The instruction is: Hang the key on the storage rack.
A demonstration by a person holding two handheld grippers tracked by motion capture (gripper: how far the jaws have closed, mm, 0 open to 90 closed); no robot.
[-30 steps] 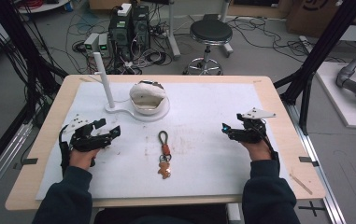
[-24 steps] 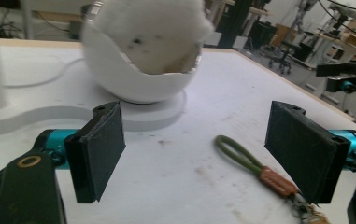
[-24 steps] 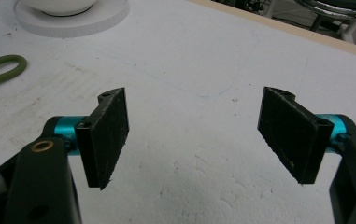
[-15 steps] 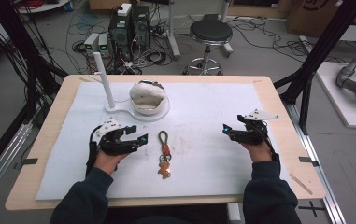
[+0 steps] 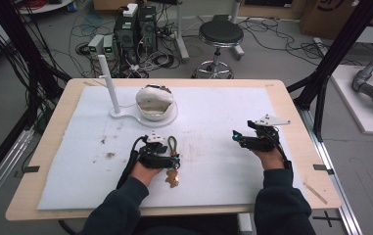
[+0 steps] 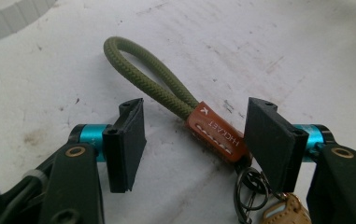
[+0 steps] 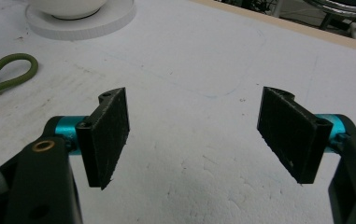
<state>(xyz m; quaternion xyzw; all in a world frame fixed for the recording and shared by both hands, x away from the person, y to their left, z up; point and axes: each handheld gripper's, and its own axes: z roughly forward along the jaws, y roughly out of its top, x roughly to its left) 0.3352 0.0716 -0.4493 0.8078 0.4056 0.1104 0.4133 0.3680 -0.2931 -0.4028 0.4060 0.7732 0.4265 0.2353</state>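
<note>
A keychain (image 5: 173,145) lies on the white mat near the table's middle: an olive cord loop (image 6: 160,86), an orange leather tag (image 6: 217,136), metal rings and a tan charm (image 5: 173,179). My left gripper (image 5: 173,159) is low over it, and the tag lies between the two pads without either pressing on it. Its jaws have narrowed over the last second, then just opened a touch, and it is open (image 6: 194,140). My right gripper (image 5: 236,137) rests open at the right with bare mat between its pads (image 7: 194,135). The cord loop (image 7: 8,74) shows at its far left.
A white stand (image 5: 111,85) with an upright post and a round base holding a white bowl-shaped object (image 5: 154,102) sits at the back of the mat (image 5: 223,112). The wooden table edge (image 5: 301,127) runs close to the right hand. A stool and cables are beyond the table.
My left hand has travelled right from the mat's left side to the keychain, and its jaws now straddle the tag. The right hand has stayed put.
</note>
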